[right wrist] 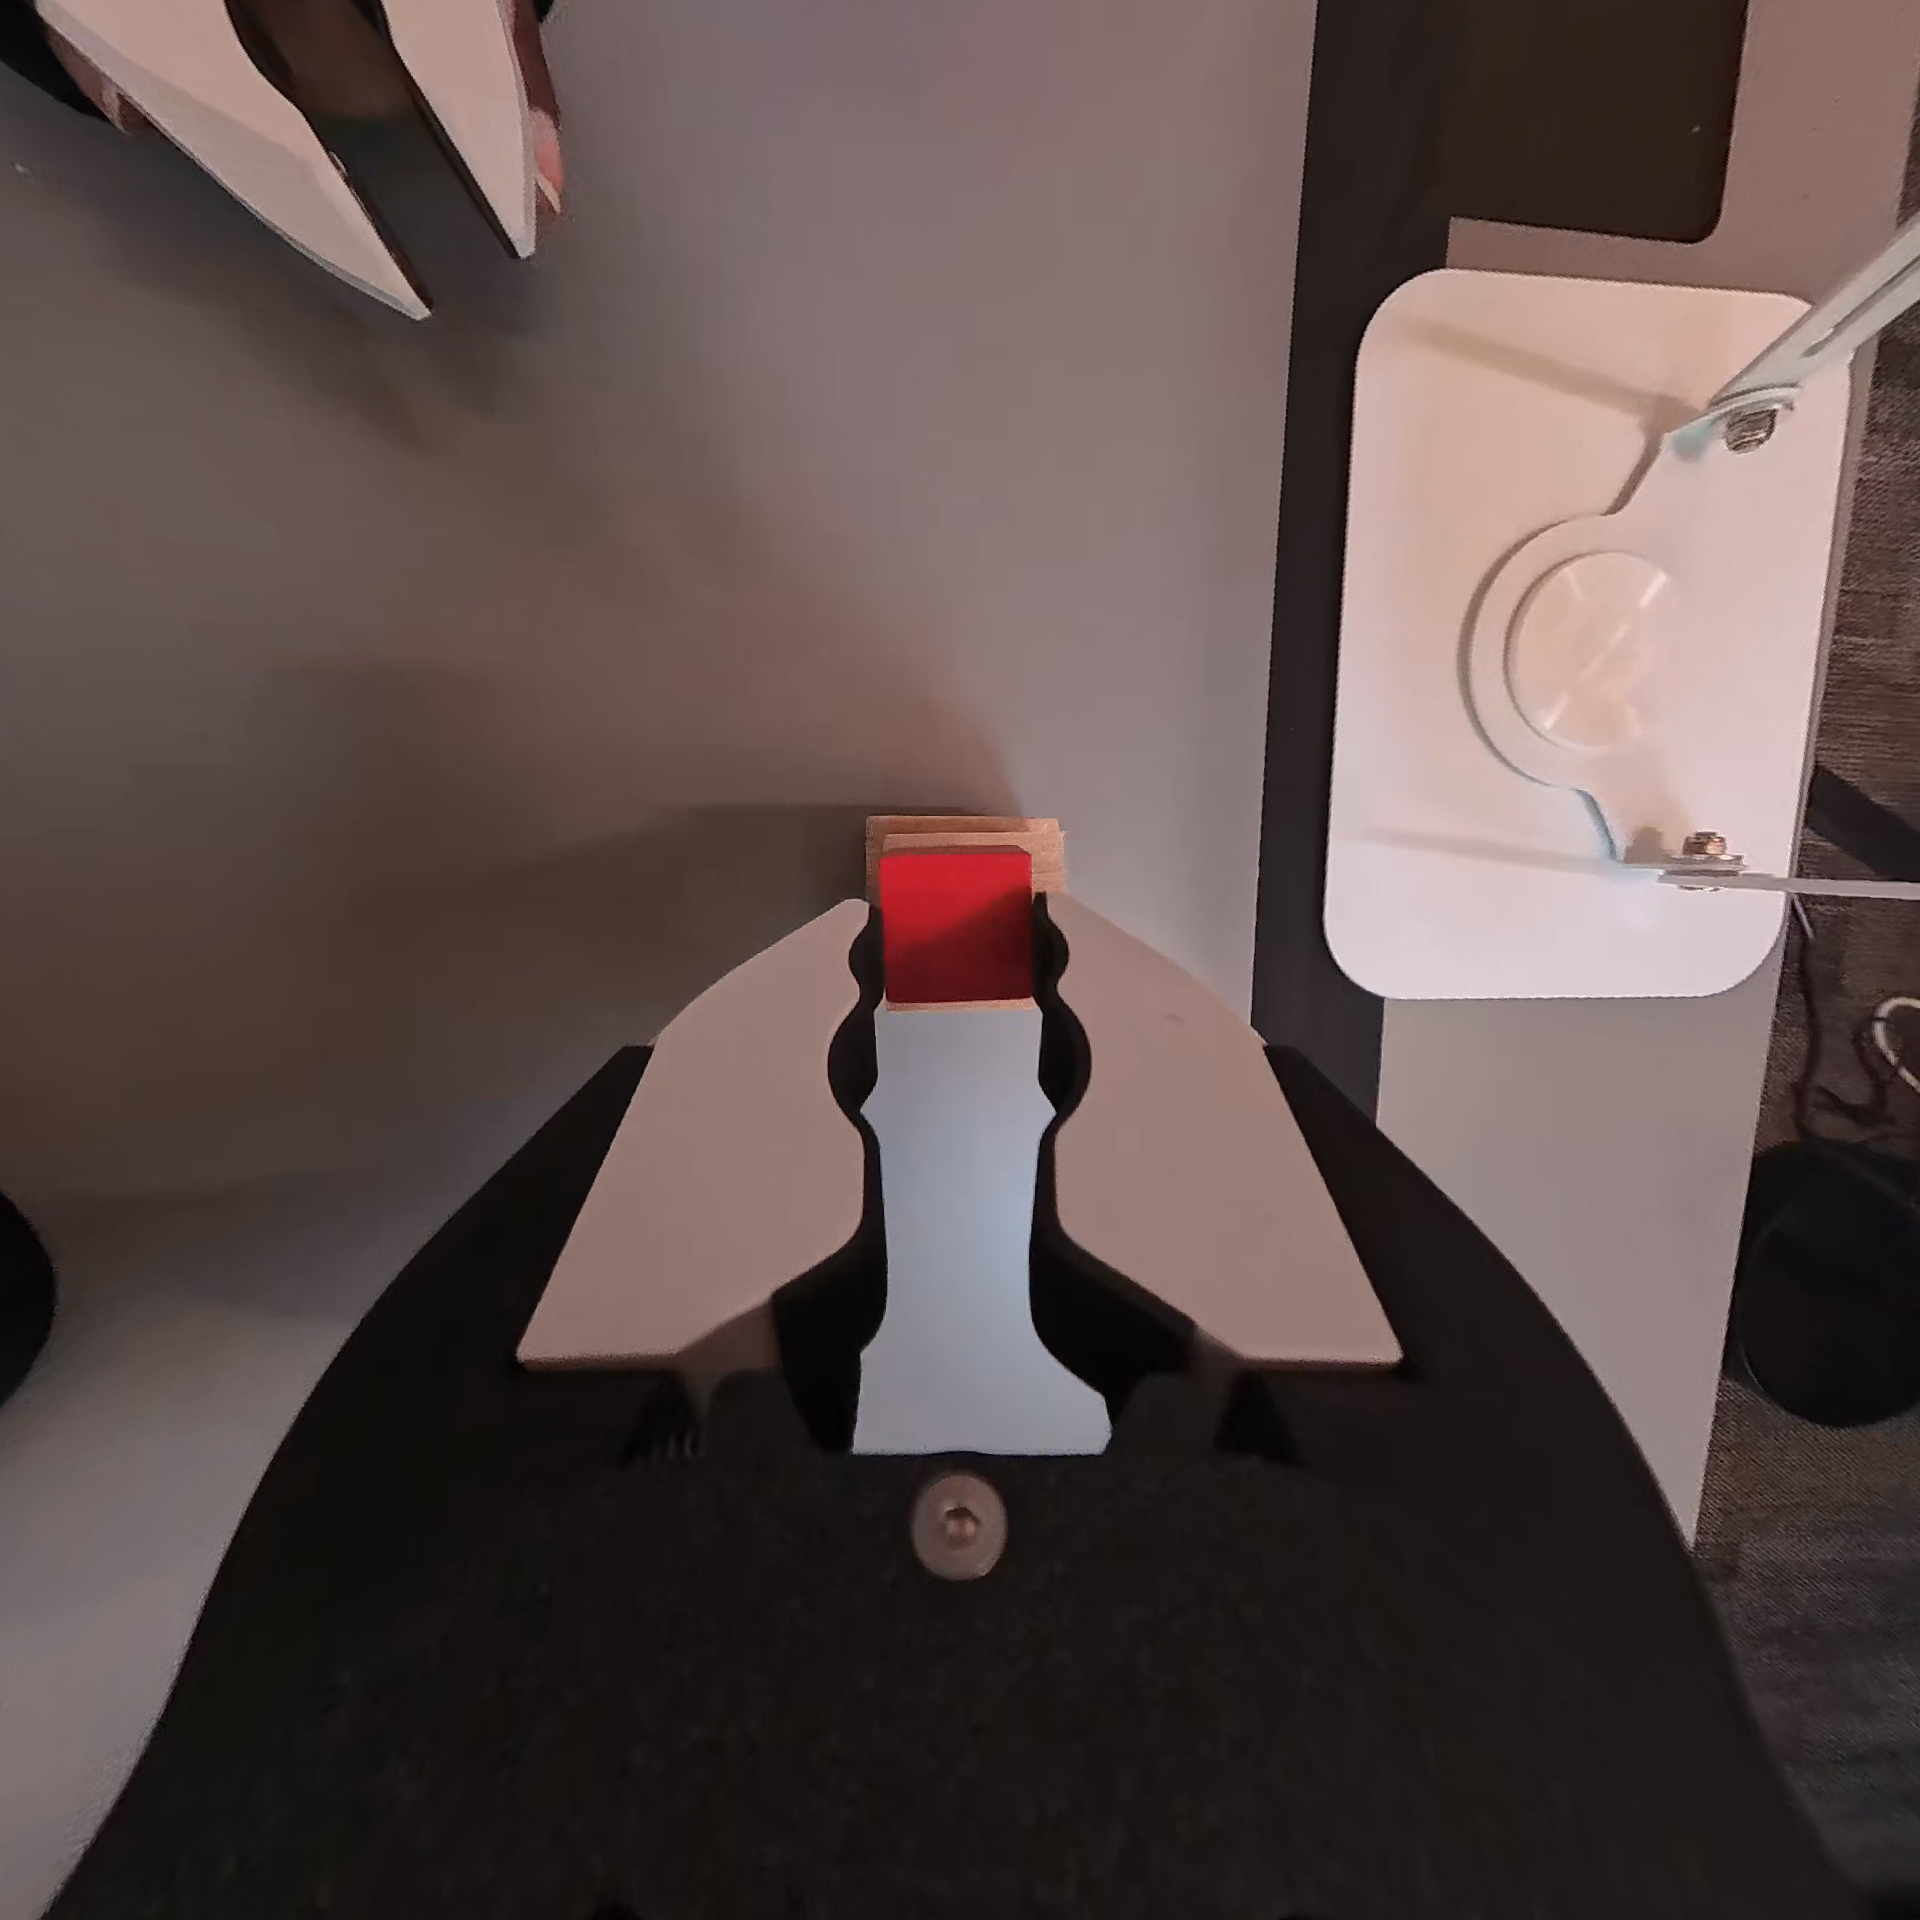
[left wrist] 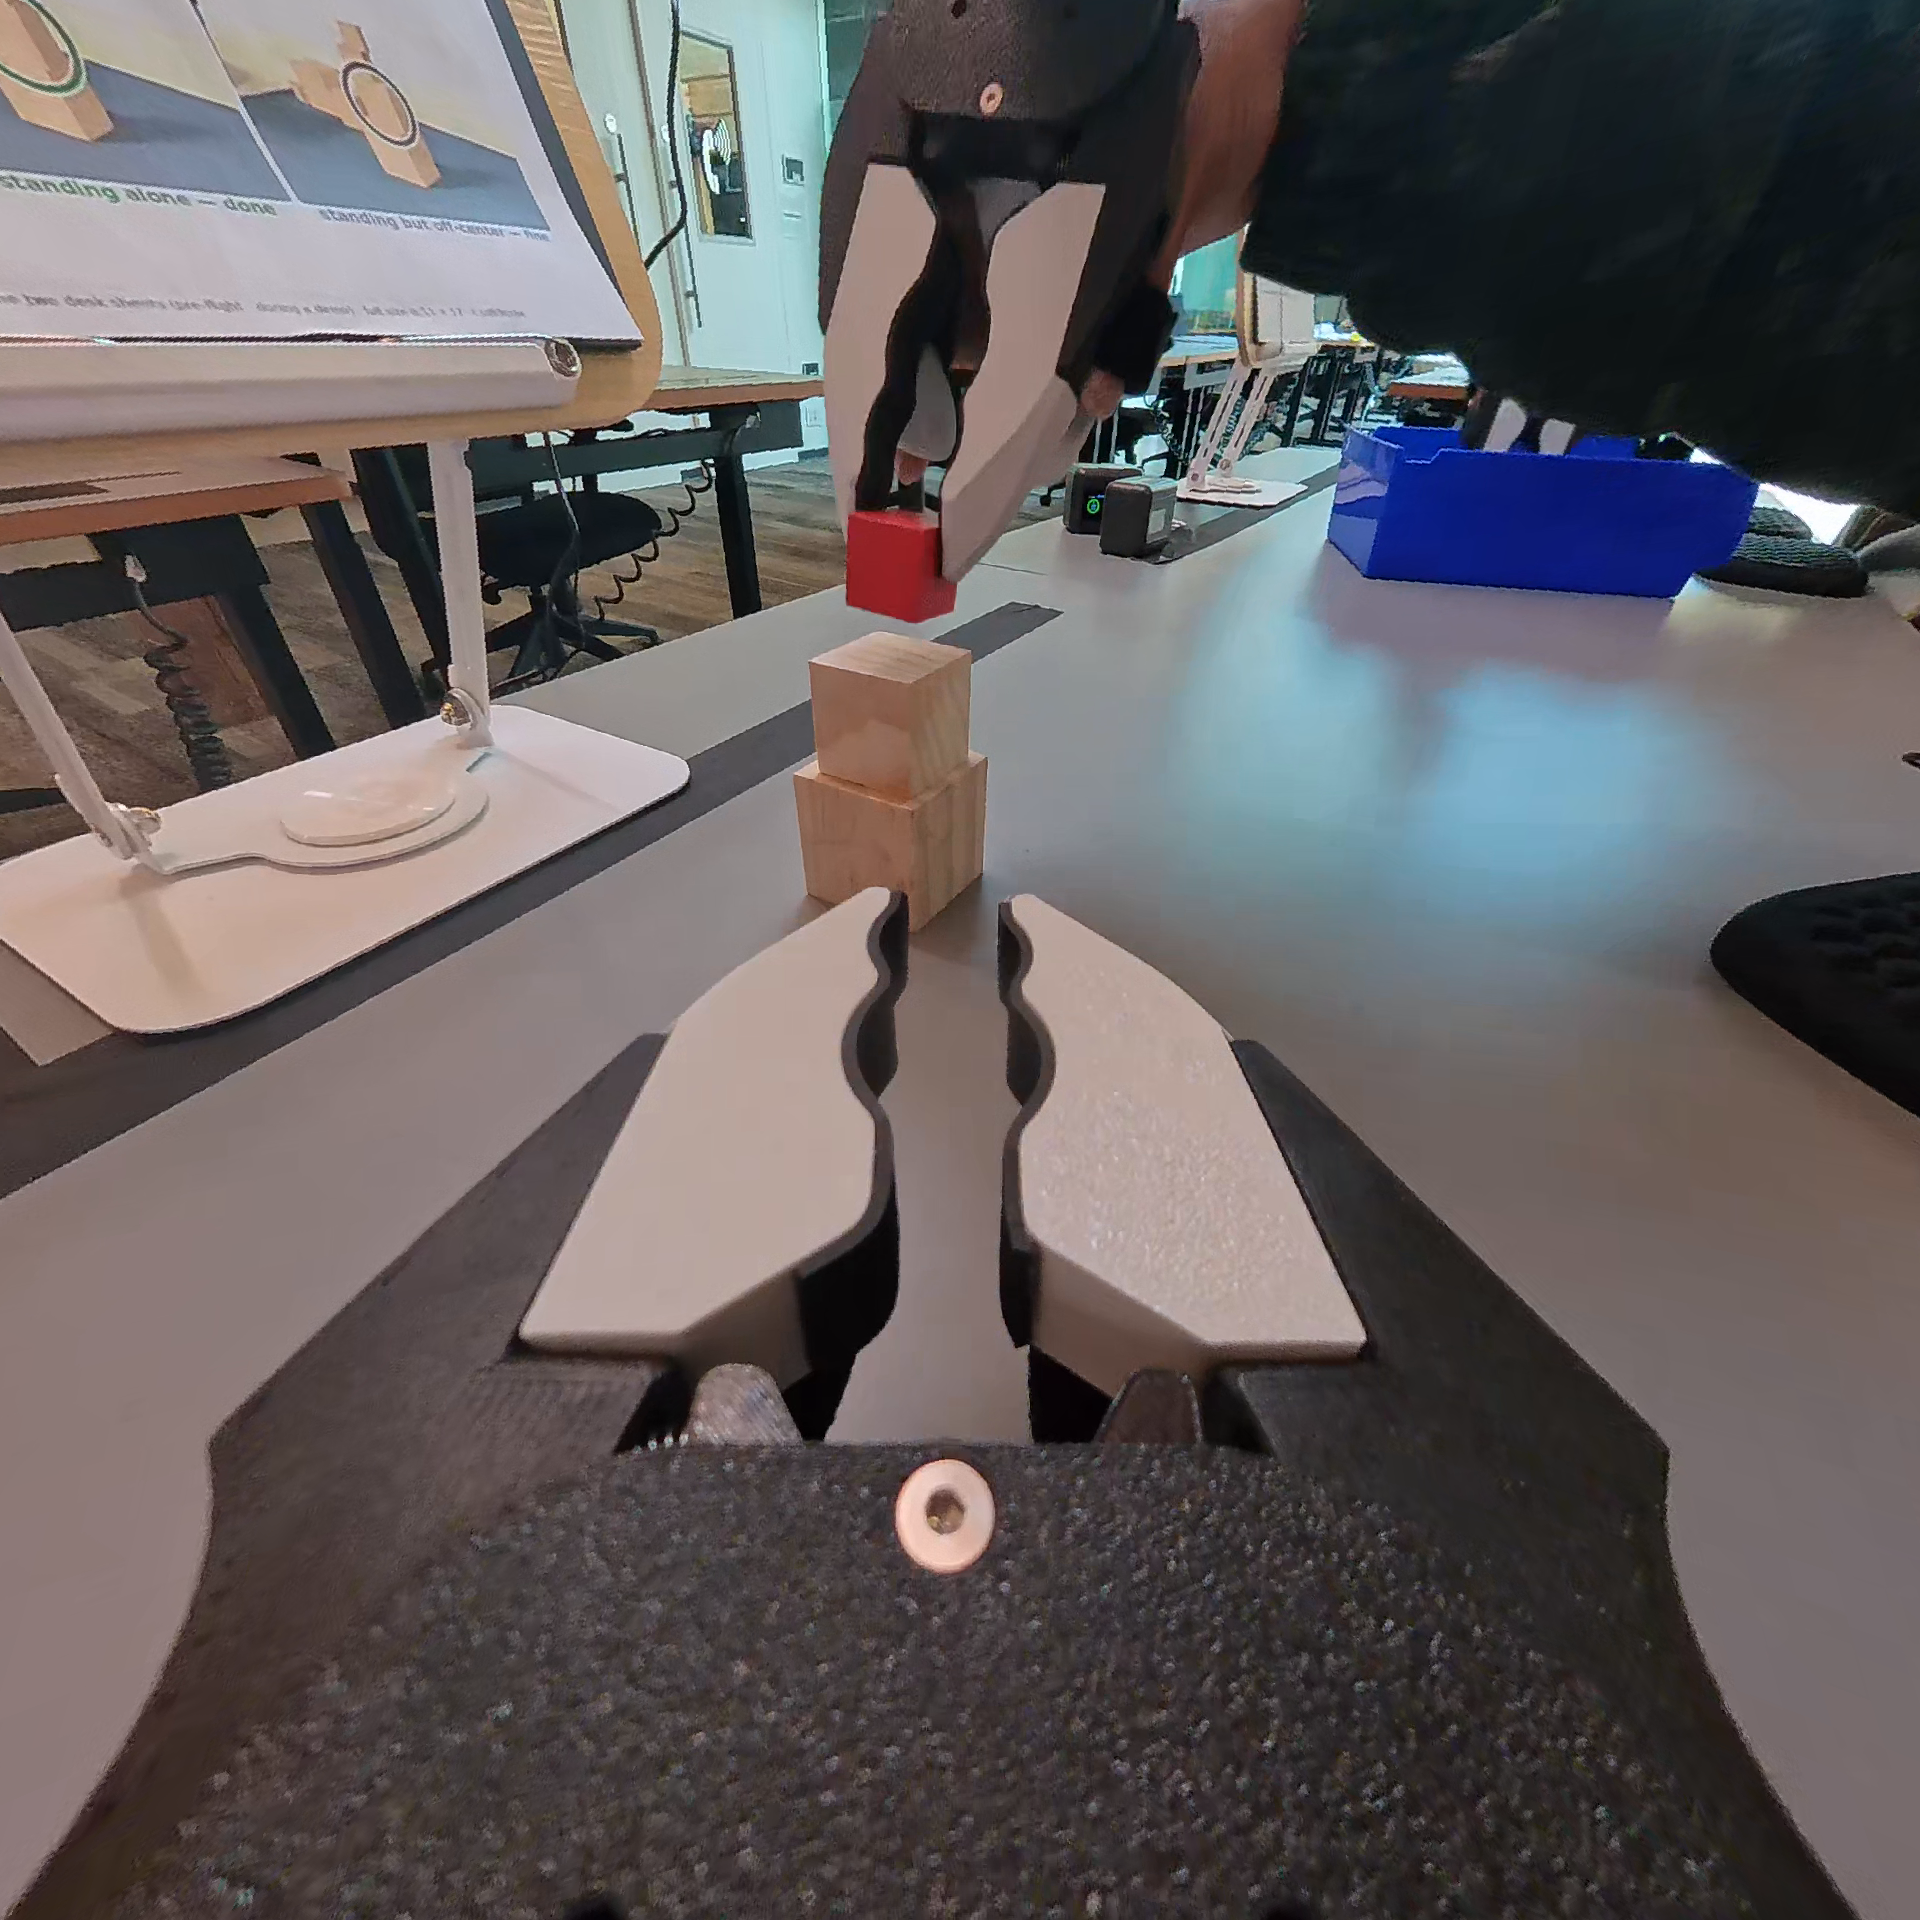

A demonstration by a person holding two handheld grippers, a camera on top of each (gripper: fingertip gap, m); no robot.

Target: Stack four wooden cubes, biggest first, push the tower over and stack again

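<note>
Grey and smooth, the table point(left wrist: 1299, 831) runs back toward an open office with desks and chairs, with a dark strip point(left wrist: 644, 790) along its far edge. Only the left wrist view takes in that room, a white stand point(left wrist: 343, 821) carrying a printed sheet point(left wrist: 291, 166), and a blue bin point(left wrist: 1538, 520) toward the table's far right corner; it also shows the stack from the side. The right wrist view looks straight down instead, showing the stand's white base point(right wrist: 1558, 644) beside the strip.

Two plain wooden cubes stand near the far edge, the upper wooden cube point(left wrist: 888, 707) sitting a little off-square on the lower wooden cube point(left wrist: 888, 842). Cubes have no long axis; both rest flat, faces upright.

The right claw point(left wrist: 902, 530) points down with a red cube point(left wrist: 899, 566) clamped between its fingertips, pads pressed on two opposite sides, hanging just above the stack and apart from it. The left claw point(left wrist: 951, 920) lies low near the table, its jaws a narrow way apart with nothing between them, tips just short of the lower cube.
</note>
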